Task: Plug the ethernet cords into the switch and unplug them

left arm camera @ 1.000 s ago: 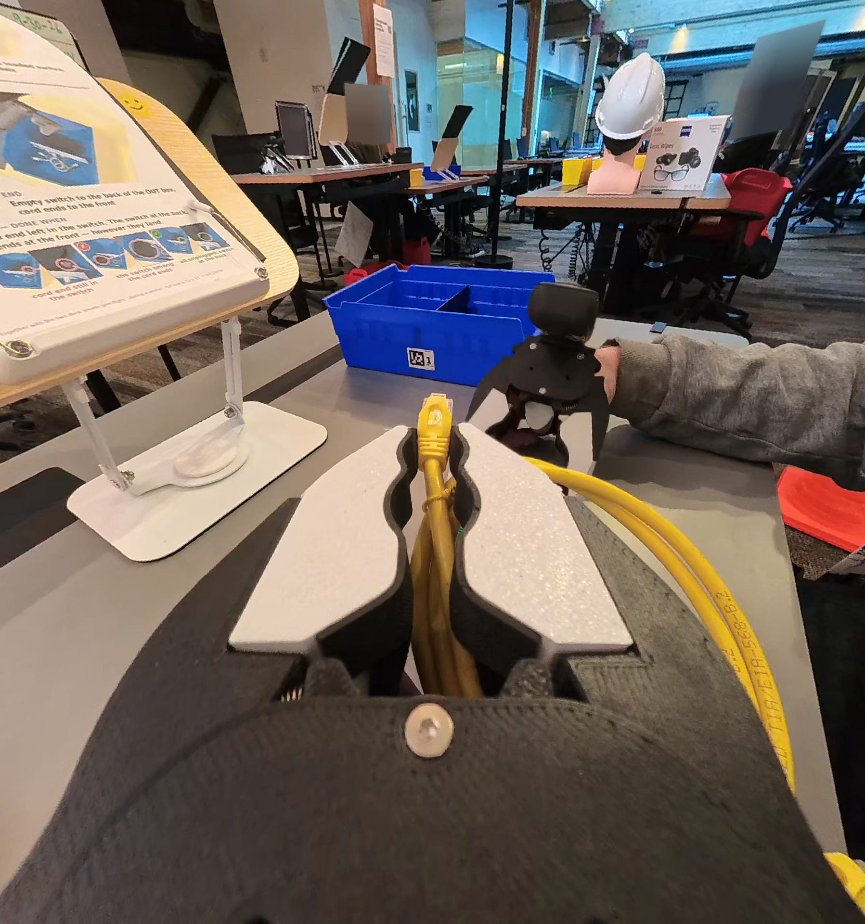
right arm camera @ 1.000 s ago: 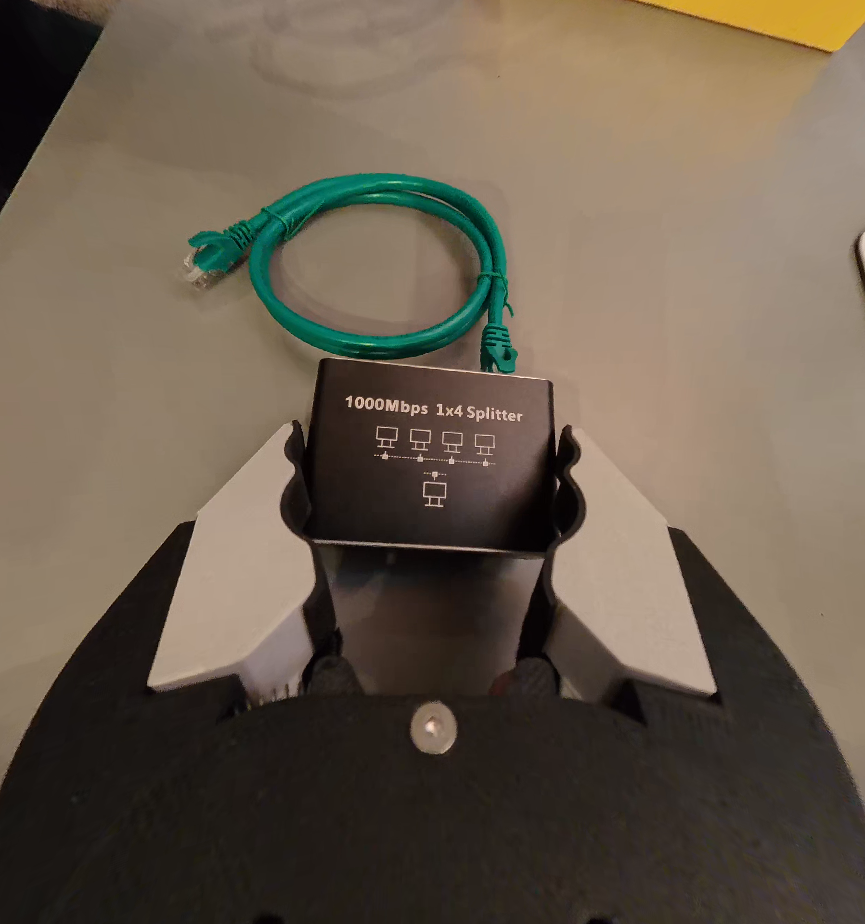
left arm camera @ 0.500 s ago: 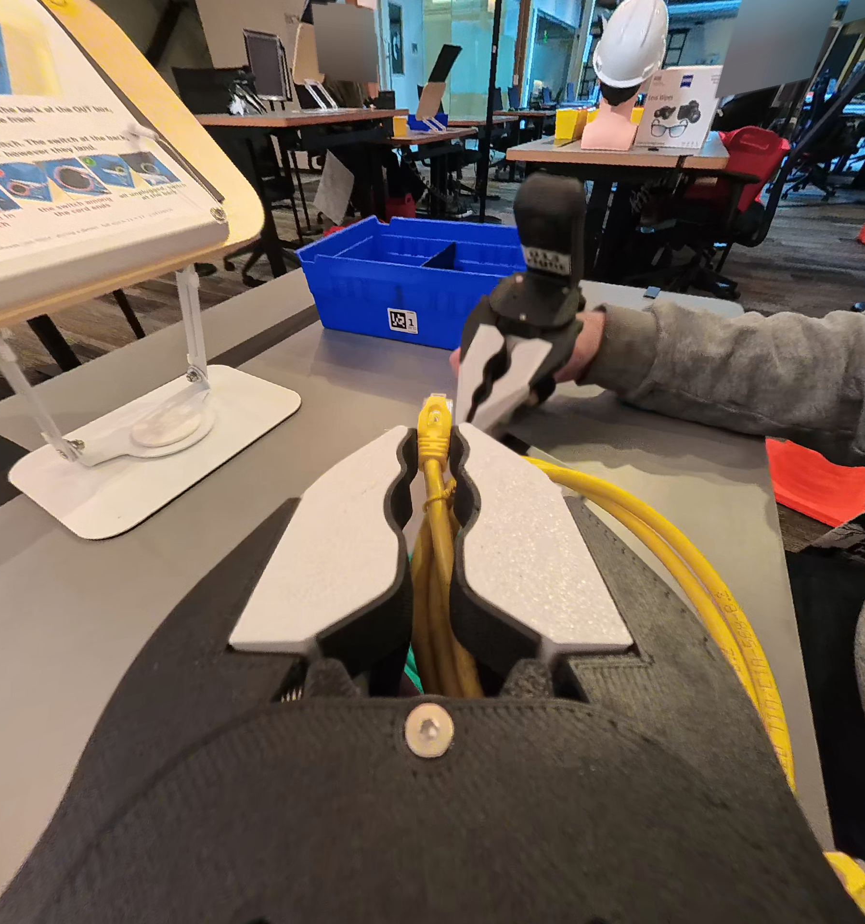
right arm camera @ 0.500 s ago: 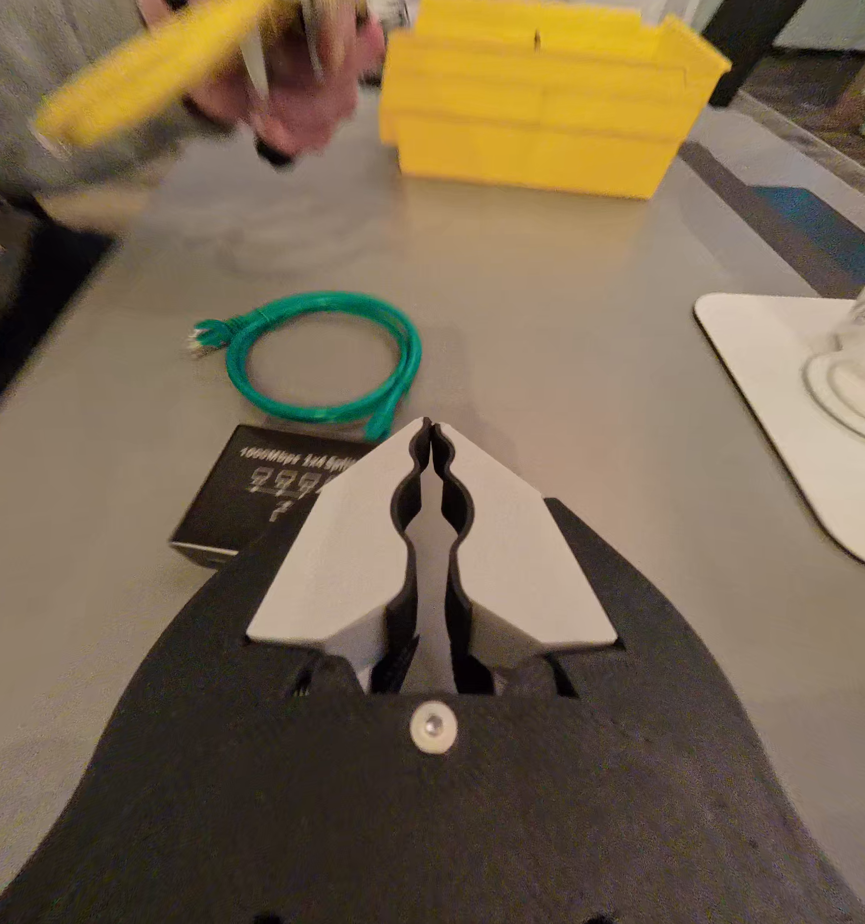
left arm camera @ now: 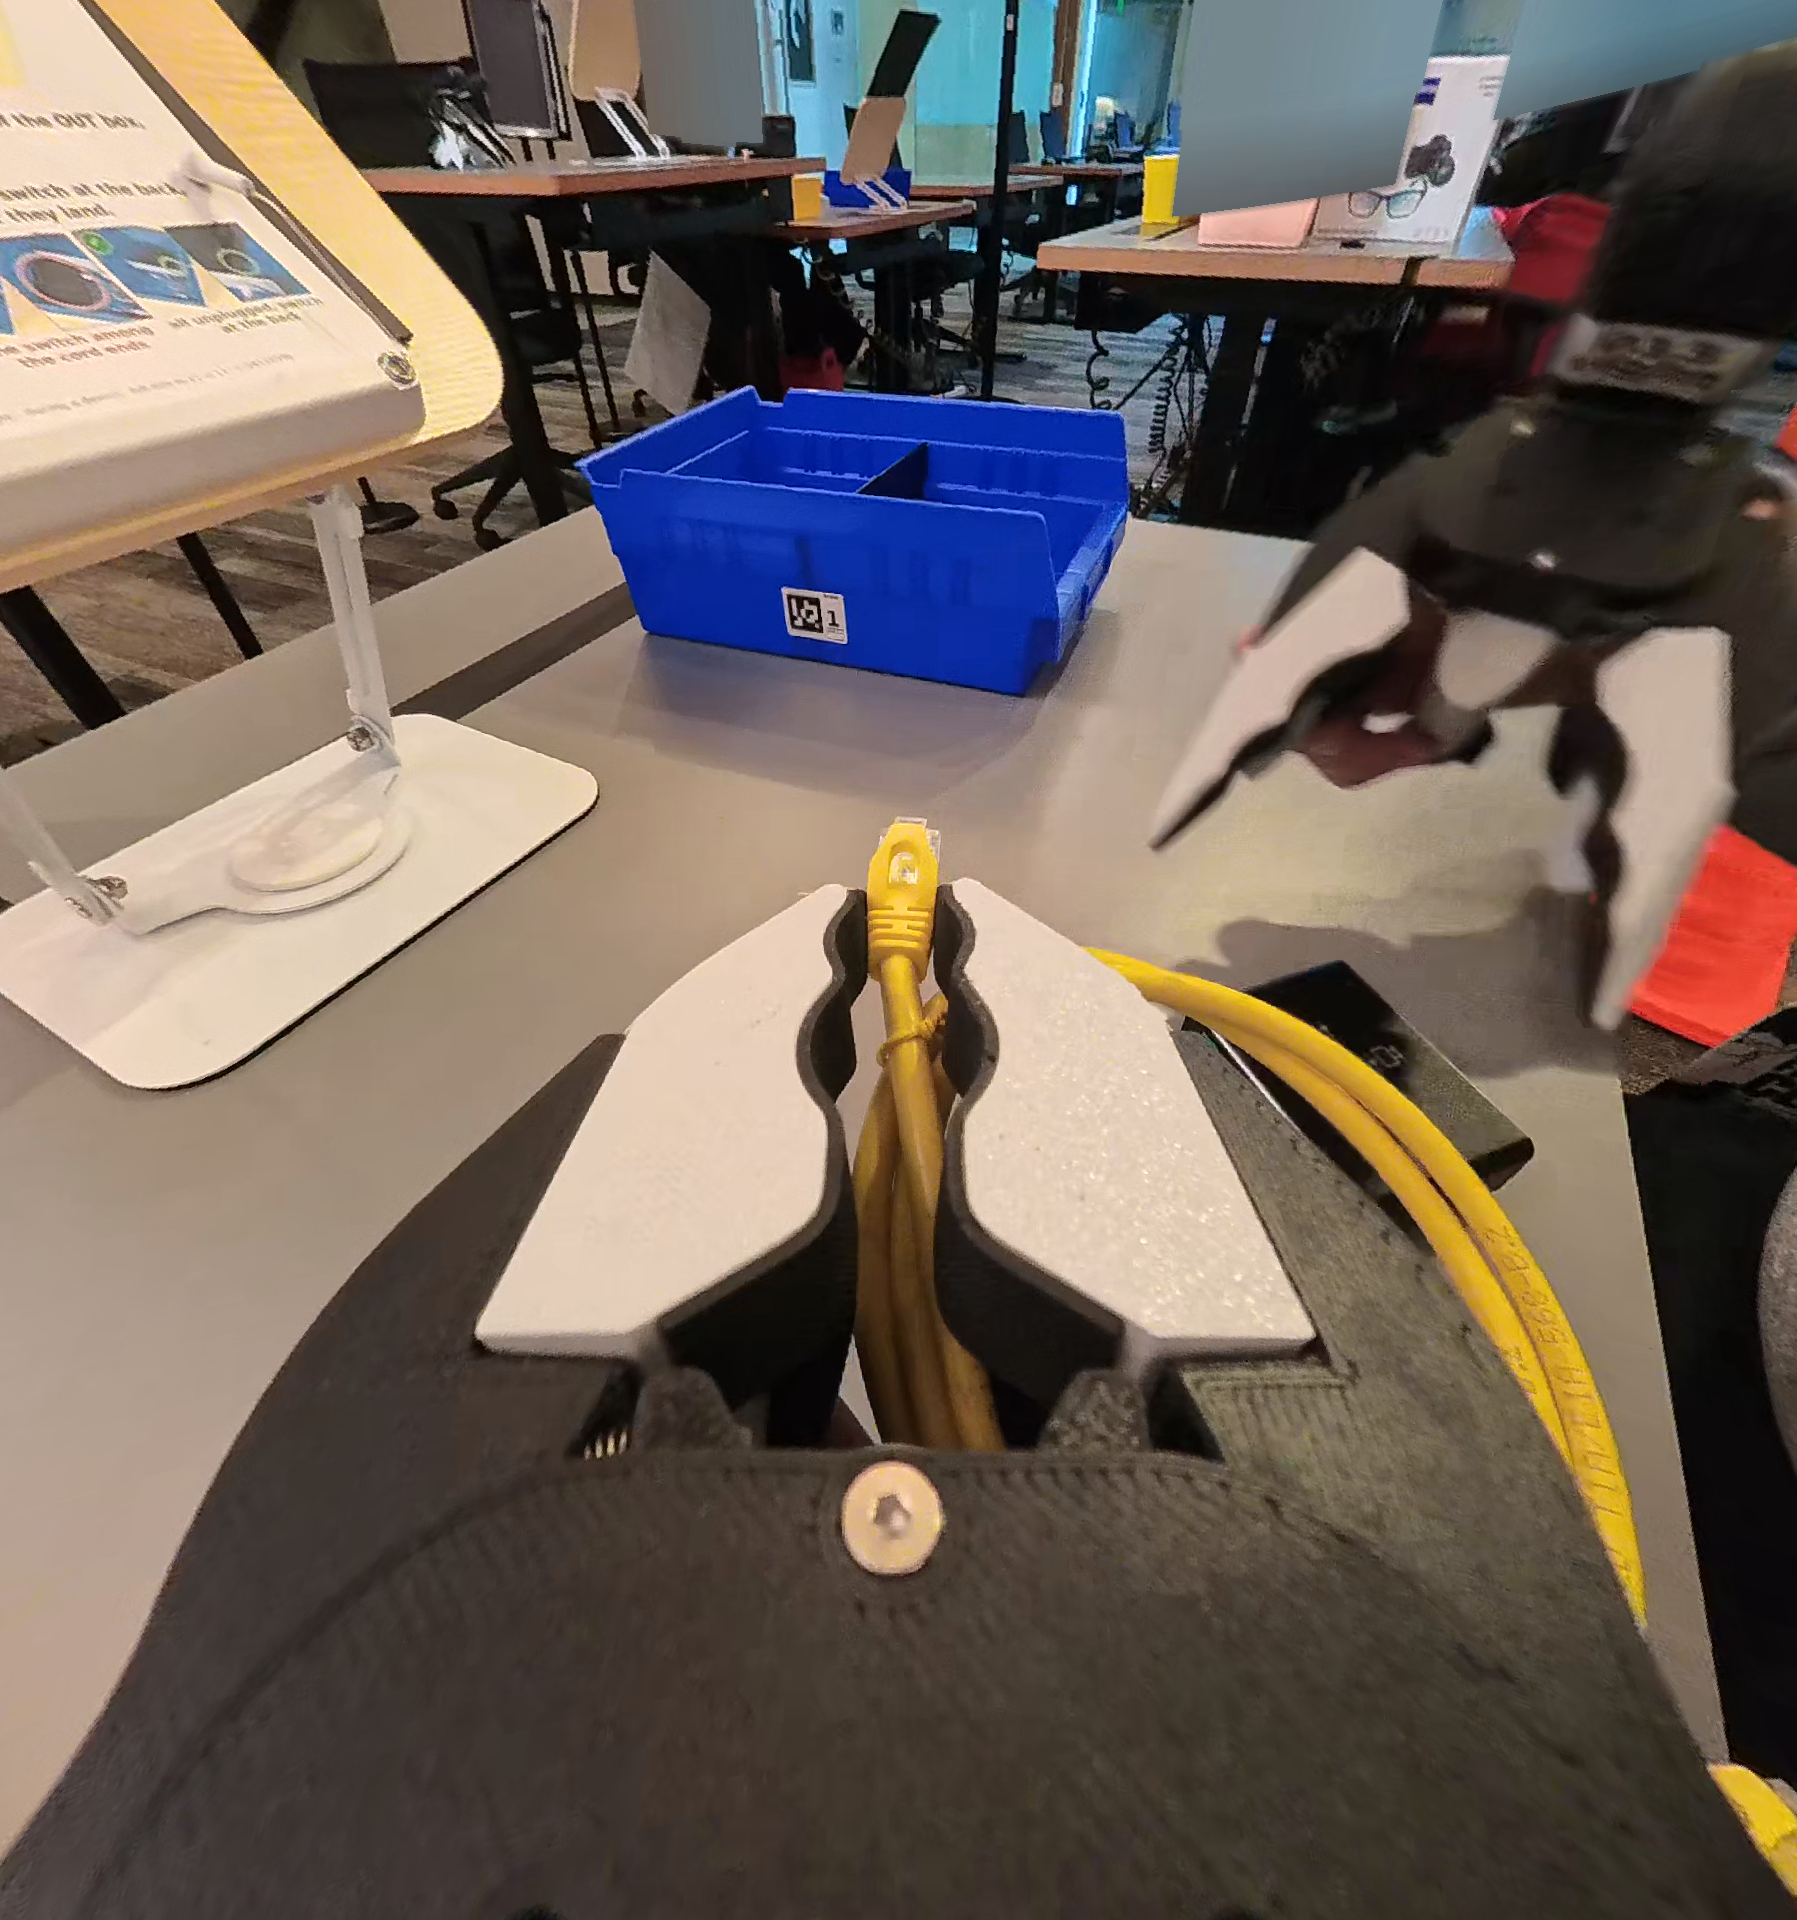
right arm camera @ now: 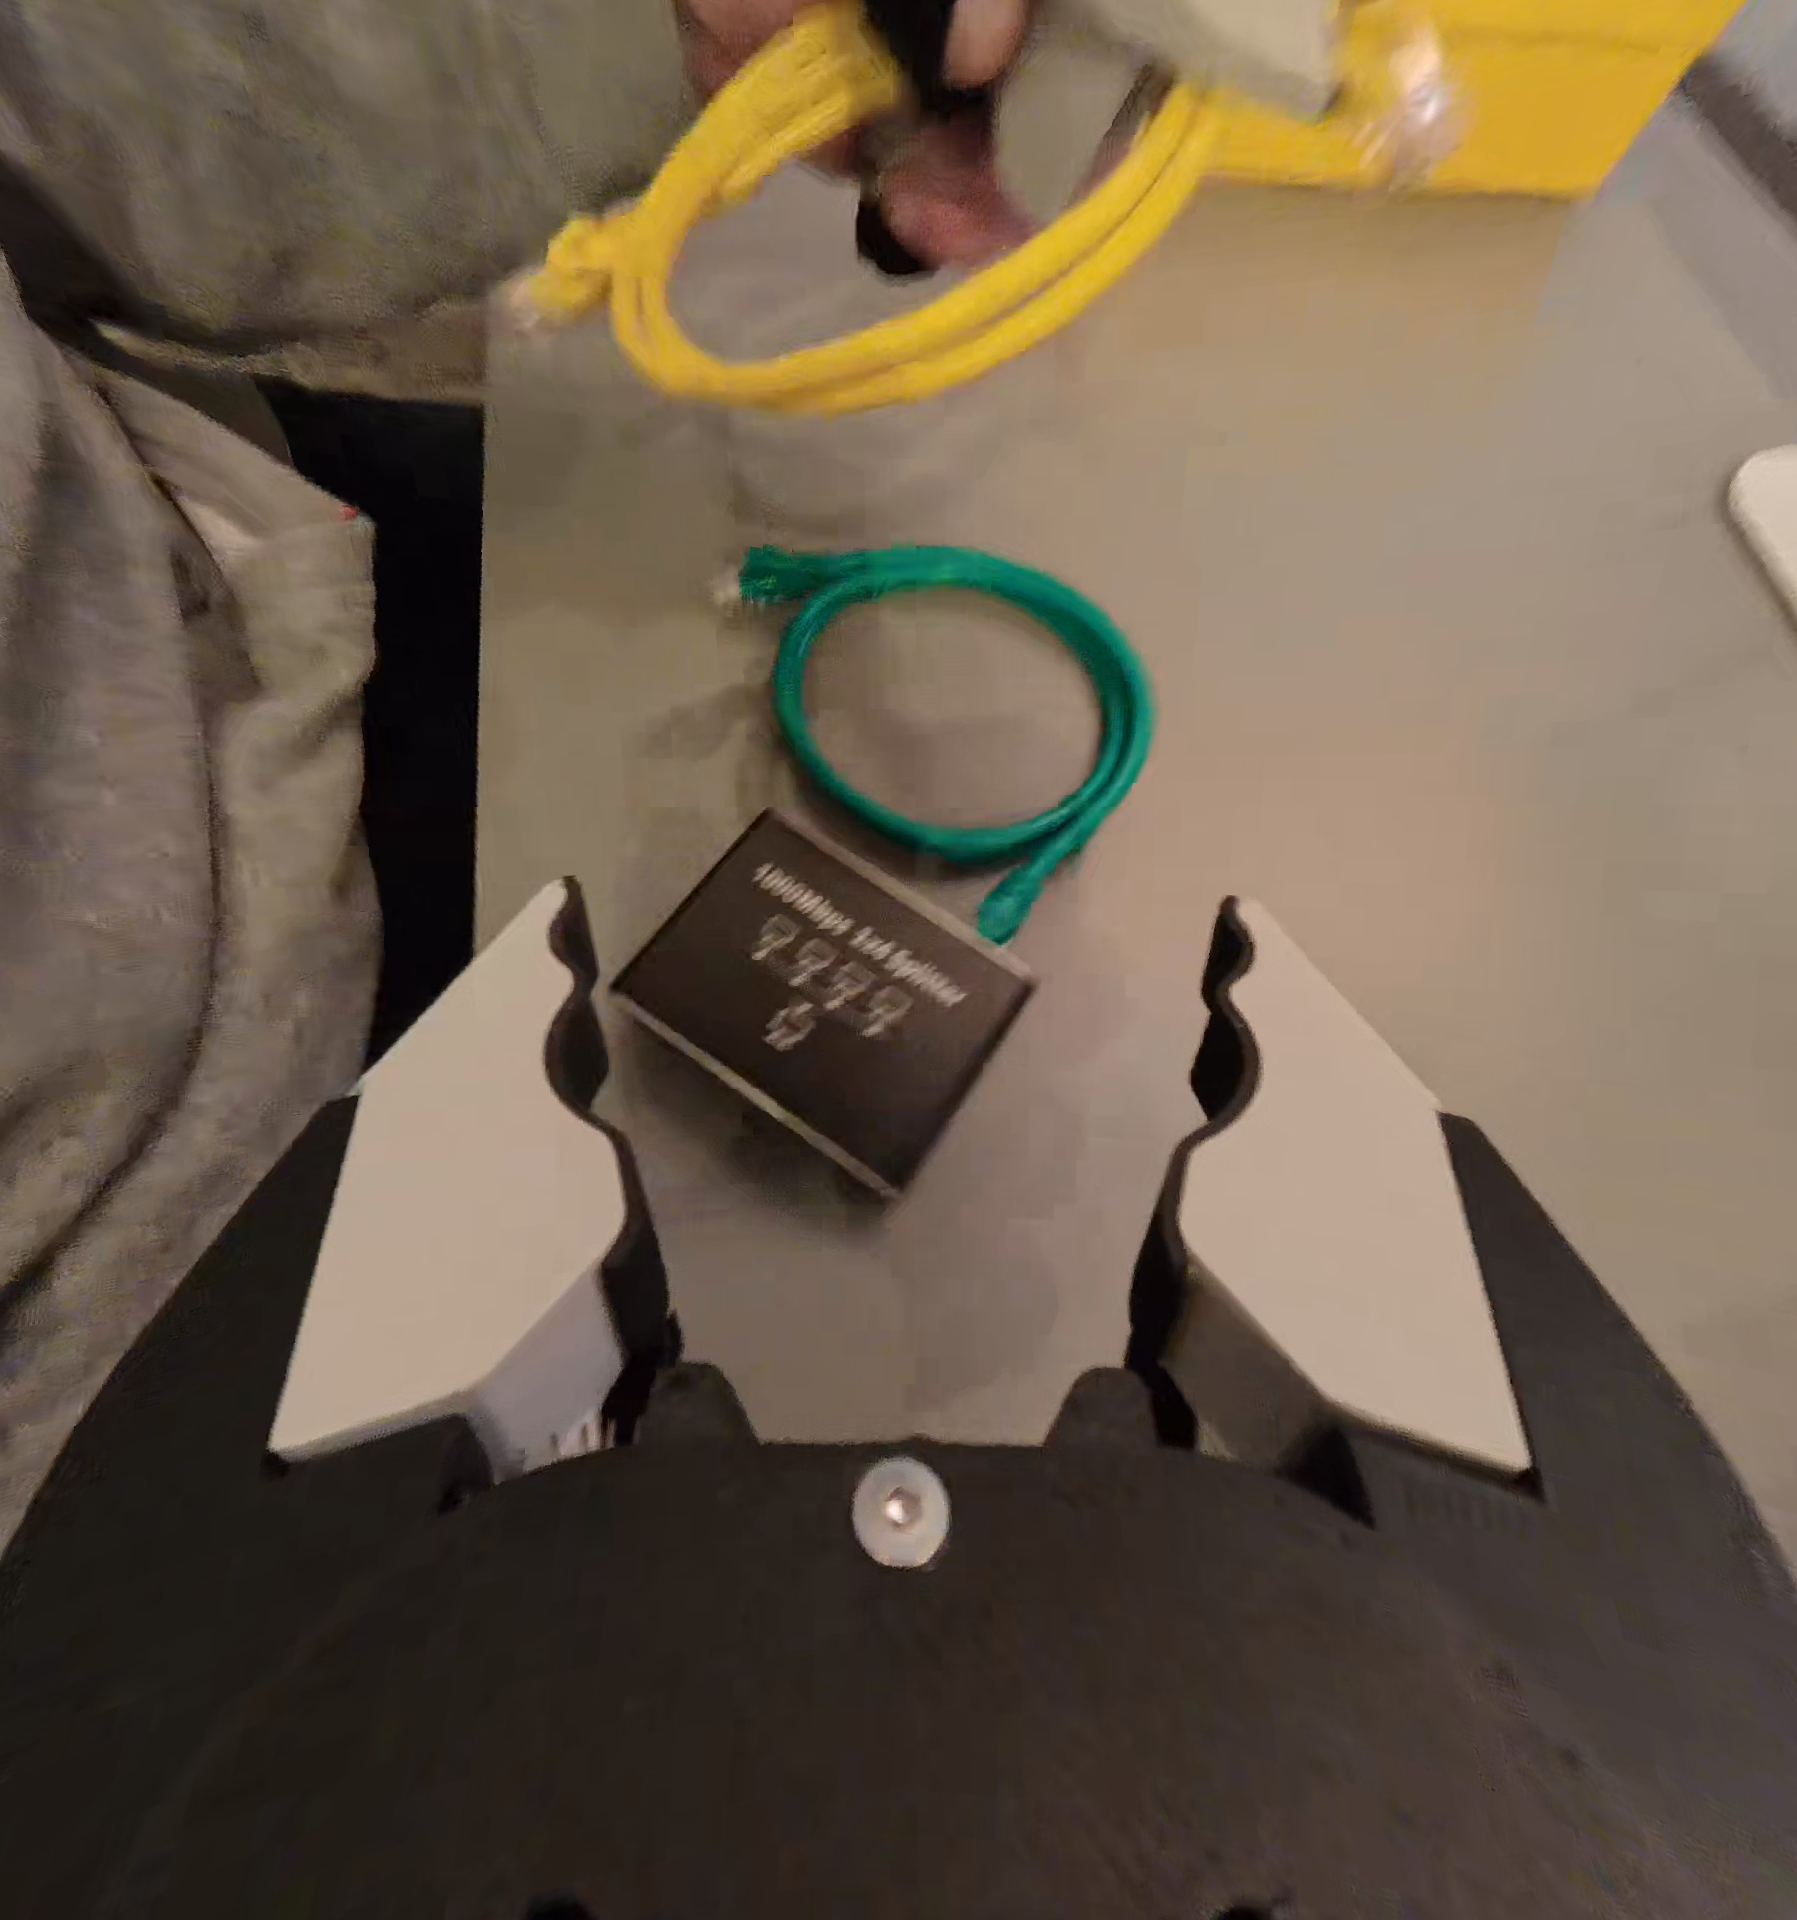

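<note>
Sitting on table: divided blue bin (left arm camera: 873, 561), contents hidden; yellow bin (right arm camera: 1528, 104).

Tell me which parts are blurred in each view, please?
Left wrist view: the yellow cord in the left hand-held gripper is sharp; the right hand-held gripper is smeared by motion, and the edges bend from the wide lens. Right wrist view: the whole picture is soft, the yellow cord most, the switch and green cord slightly.
</note>
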The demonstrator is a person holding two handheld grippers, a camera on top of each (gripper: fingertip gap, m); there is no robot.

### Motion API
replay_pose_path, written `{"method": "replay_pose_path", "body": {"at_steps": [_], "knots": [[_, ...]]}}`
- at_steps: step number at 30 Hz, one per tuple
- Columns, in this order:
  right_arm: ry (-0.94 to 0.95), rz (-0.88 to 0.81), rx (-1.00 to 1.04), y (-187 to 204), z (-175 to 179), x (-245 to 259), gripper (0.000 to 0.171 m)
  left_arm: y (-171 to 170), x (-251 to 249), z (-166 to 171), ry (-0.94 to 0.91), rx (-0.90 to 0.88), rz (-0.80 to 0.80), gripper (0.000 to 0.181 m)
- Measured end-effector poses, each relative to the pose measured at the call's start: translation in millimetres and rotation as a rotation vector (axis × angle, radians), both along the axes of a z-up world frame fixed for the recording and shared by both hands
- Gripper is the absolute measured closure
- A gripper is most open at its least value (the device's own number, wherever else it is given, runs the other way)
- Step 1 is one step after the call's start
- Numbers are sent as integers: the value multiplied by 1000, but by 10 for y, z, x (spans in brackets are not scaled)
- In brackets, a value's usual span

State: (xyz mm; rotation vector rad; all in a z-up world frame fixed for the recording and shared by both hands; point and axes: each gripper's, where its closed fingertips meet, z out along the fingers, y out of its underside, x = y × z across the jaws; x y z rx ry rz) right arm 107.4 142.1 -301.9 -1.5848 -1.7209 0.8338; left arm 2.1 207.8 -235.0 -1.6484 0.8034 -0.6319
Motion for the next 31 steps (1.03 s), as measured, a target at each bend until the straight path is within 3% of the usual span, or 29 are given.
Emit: {"method": "replay_pose_path", "body": {"at_steps": [2,5,8,12,20,24,26,31], "knots": [[-126,-74,50,-136,-280,66,48,1,2,-21,2,-1,0,169],[-215,-203,86,-185,-544,50,51,-32,41,-42,-2,-2,-12,169],[-265,-266,43,-147,-720,29,66,-87,91,-34,-8,4,-24,169],[-235,-235,28,-92,-729,-6,66,-174,104,-26,1,13,-28,169],[-303,7,62,168,-739,82,67,-276,75,-57,9,5,-42,170],[-423,-46,57,355,-696,93,64,-295,53,-55,7,10,-40,170],[-453,-62,29,315,-638,38,53,-295,43,-41,-2,13,-40,169],[-576,-211,2,411,-775,14,59,-303,36,-37,-18,20,-50,169]]}}
